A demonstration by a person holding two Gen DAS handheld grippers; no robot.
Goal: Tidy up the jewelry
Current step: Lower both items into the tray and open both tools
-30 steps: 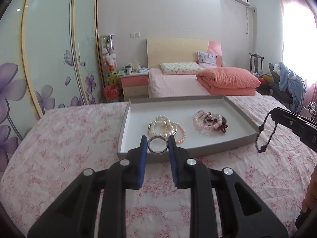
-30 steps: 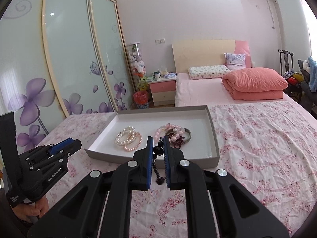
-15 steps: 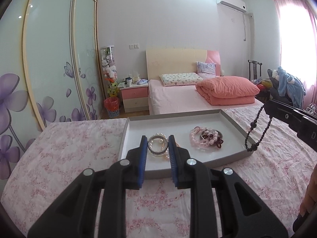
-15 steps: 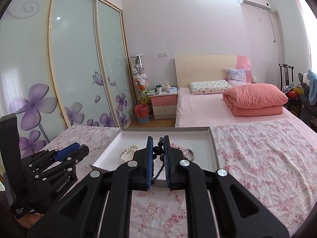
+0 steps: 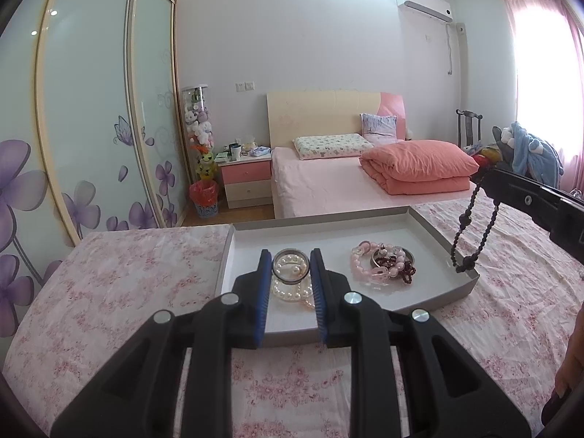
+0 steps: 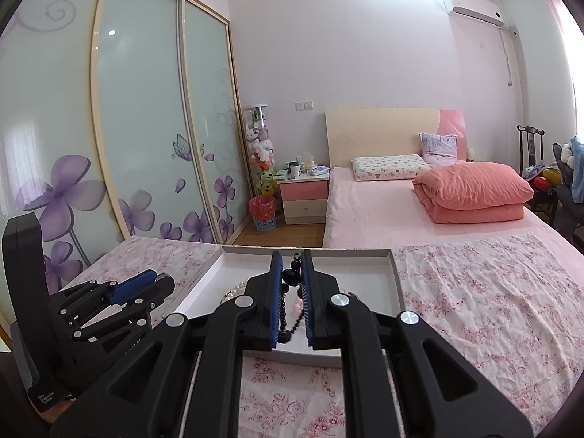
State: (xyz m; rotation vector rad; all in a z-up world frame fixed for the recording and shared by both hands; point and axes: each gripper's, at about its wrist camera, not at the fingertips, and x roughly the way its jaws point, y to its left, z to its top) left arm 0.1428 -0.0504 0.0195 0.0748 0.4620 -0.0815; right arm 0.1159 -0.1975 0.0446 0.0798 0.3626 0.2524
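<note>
Left wrist view: the left gripper [image 5: 291, 269] fills the foreground, its jaws pinching a silver ring-shaped bangle [image 5: 291, 269] upright between the blue pads. Beyond it, on a bed w/ a pink floral sheet [image 5: 120, 284], sits a shallow grey tray [image 5: 460, 284]. Inside the tray: a pearl bracelet [image 5: 290, 294] directly behind and below the bangle, and to the right a tangle of pink beads [image 5: 368, 268] w/ a dark red strand and a metal ring. At far right the right gripper [image 5: 485, 179] comes in from the edge, a dark bead strand [image 5: 471, 230] hanging from it in a loop over the tray's right wall.

Right wrist view: the right gripper's jaws are pressed nearly together, clamped on the dark bead strand [image 6: 292, 277]; its loose end dangles down between the pads above the tray [image 6: 396, 273]. The left gripper [image 6: 160, 283] shows at lower left, beside the tray's left edge. Pearls peek out just behind the jaws.

Judgement: both pieces look en route to the tray. To do it well, lower each until it touches the tray floor before releasing, aim for bare spots away from the existing piles, and let the strand pool w/o draping over the wall or tangling w/ the pink beads.
</note>
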